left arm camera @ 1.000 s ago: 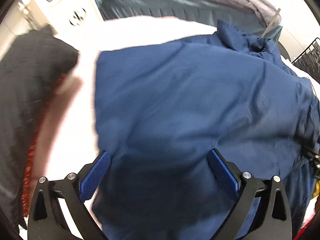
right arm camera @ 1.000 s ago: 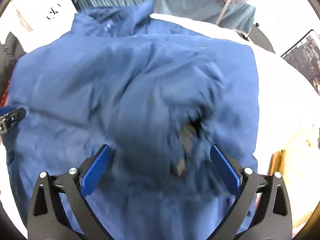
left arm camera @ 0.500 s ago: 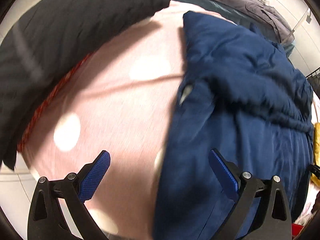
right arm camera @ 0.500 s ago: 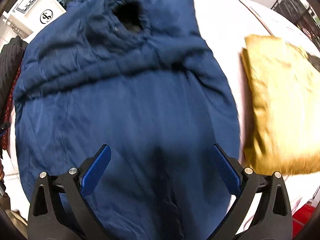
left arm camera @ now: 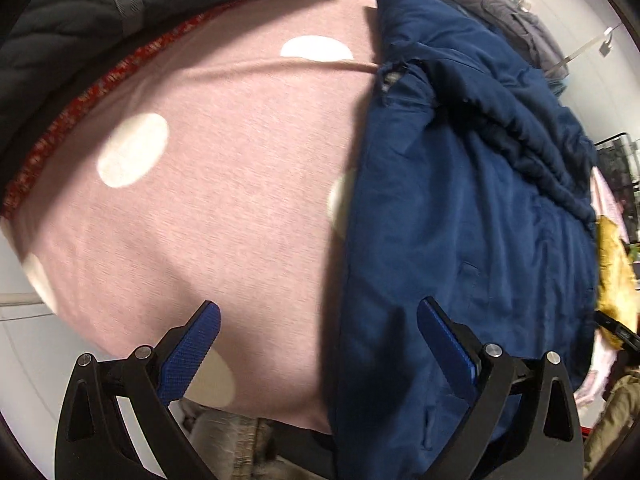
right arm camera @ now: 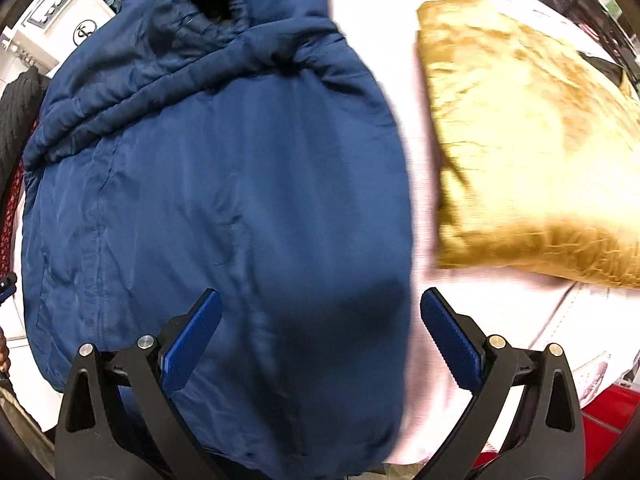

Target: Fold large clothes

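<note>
A large navy blue padded jacket point(left arm camera: 472, 208) lies spread on a pink sheet with white dots point(left arm camera: 224, 168). In the right wrist view the jacket point(right arm camera: 224, 184) fills the left and middle, its collar at the top. My left gripper point(left arm camera: 318, 344) is open and empty, above the jacket's left edge and the sheet. My right gripper point(right arm camera: 320, 332) is open and empty, above the jacket's right edge near its lower end.
A folded mustard-yellow garment point(right arm camera: 528, 136) lies right of the jacket; it also shows in the left wrist view point(left arm camera: 616, 272). A black quilted garment with red trim point(left arm camera: 80, 28) lies at the left. A white appliance point(right arm camera: 60, 20) stands behind.
Both grippers have pulled back toward the jacket's lower end and swung outward: the left now sees the pink sheet, the right sees the yellow garment. Both stayed open.
</note>
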Available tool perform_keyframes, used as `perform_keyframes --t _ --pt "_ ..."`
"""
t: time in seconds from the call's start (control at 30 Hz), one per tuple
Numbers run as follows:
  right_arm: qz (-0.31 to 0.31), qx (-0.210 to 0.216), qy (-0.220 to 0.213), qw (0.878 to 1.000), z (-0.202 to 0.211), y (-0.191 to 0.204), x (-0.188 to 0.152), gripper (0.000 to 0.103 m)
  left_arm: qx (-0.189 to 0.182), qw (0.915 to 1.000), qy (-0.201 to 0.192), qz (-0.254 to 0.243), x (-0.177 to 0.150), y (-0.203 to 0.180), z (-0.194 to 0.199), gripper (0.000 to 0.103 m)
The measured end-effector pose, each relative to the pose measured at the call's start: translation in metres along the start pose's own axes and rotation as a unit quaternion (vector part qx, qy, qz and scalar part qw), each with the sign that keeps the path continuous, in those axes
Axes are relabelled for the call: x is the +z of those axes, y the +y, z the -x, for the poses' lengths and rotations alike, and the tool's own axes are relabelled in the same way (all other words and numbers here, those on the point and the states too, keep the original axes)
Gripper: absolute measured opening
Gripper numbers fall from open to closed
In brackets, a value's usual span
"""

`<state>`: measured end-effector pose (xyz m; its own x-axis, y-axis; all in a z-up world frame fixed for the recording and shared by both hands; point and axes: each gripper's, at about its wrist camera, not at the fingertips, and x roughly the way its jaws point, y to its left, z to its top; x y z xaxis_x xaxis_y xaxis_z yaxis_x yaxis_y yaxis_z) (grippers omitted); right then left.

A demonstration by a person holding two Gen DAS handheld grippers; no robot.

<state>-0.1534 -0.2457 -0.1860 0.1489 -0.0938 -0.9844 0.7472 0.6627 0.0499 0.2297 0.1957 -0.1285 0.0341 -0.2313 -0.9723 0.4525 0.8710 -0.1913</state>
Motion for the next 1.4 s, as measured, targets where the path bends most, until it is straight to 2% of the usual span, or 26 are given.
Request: perform_keyframes --t 0.13,0.27,0.3,0.37,0.43,0.47,0.57,0.67,0.73,0.8,0.87,0.9,0.93,0.97,1.0,1.07,1.1,1.23,1.3,1.4 --pt "-0.035 0.016 -0.002 0.999 0.007 -0.044 -0.003 0.098 -0.031 0.9994 0.016 -0.007 -0.012 -0.008 -0.013 0.096" --pt "-0.061 0.051 0.029 0.996 -0.001 -0.081 -0.019 0.097 -0.065 0.9964 0.054 0.003 -0.038 -0.01 -0.034 0.095" --pt "-0.065 0.065 0.038 0.995 -0.005 -0.088 -0.026 0.093 -0.07 0.9956 0.061 0.003 -0.043 -0.012 -0.037 0.095" --pt "-0.072 0.11 0.06 0.99 -0.011 -0.096 -0.04 0.088 -0.077 0.9939 0.079 -0.006 -0.058 -0.019 -0.045 0.095" --pt "-0.07 0.149 0.082 0.983 -0.02 -0.097 -0.058 0.086 -0.092 0.9908 0.098 -0.017 -0.074 -0.026 -0.049 0.092" --pt "-0.069 0.158 0.091 0.981 -0.024 -0.098 -0.065 0.085 -0.101 0.9887 0.108 -0.022 -0.079 -0.031 -0.052 0.088" --pt "-0.076 0.187 0.106 0.974 -0.029 -0.106 -0.089 0.085 -0.114 0.9842 0.13 -0.037 -0.101 -0.04 -0.059 0.087" --pt "-0.105 0.232 0.123 0.959 -0.033 -0.12 -0.101 0.085 -0.132 0.9824 0.132 -0.009 -0.109 -0.034 -0.062 0.083" --pt "-0.107 0.241 0.124 0.957 -0.036 -0.126 -0.103 0.085 -0.141 0.982 0.125 0.009 -0.11 -0.028 -0.062 0.081" --pt "-0.092 0.236 0.126 0.959 -0.035 -0.127 -0.098 0.085 -0.138 0.9824 0.125 0.015 -0.109 -0.027 -0.064 0.079" --pt "-0.069 0.226 0.127 0.963 -0.039 -0.112 -0.09 0.083 -0.127 0.9835 0.128 0.012 -0.108 -0.027 -0.062 0.077" --pt "-0.058 0.226 0.127 0.964 -0.038 -0.107 -0.085 0.069 -0.123 0.984 0.129 0.01 -0.105 -0.033 -0.064 0.075" --pt "-0.05 0.23 0.131 0.963 -0.041 -0.095 -0.077 0.06 -0.118 0.9847 0.128 0.007 -0.105 -0.033 -0.06 0.068" --pt "-0.044 0.231 0.135 0.963 -0.04 -0.092 -0.076 0.047 -0.116 0.9851 0.126 0.004 -0.105 -0.035 -0.057 0.053" --pt "-0.039 0.23 0.137 0.963 -0.037 -0.088 -0.076 0.036 -0.128 0.984 0.124 -0.002 -0.105 -0.037 -0.049 0.044" --pt "-0.031 0.233 0.138 0.962 -0.035 -0.074 -0.07 0.023 -0.128 0.9847 0.117 -0.02 -0.104 -0.043 -0.036 0.028" --pt "-0.028 0.233 0.139 0.962 -0.031 -0.074 -0.07 0.017 -0.124 0.985 0.115 -0.033 -0.104 -0.048 -0.03 0.026" --pt "-0.011 0.244 0.139 0.96 -0.005 -0.085 -0.071 0.011 -0.112 0.9837 0.11 -0.086 -0.105 -0.065 -0.005 0.02" --pt "-0.008 0.254 0.143 0.957 0.0 -0.081 -0.07 0.01 -0.116 0.9822 0.112 -0.095 -0.107 -0.065 0.003 0.02" --pt "0.002 0.253 0.163 0.954 0.007 -0.08 -0.085 0.01 -0.118 0.9797 0.132 -0.094 -0.118 -0.056 0.007 0.02"
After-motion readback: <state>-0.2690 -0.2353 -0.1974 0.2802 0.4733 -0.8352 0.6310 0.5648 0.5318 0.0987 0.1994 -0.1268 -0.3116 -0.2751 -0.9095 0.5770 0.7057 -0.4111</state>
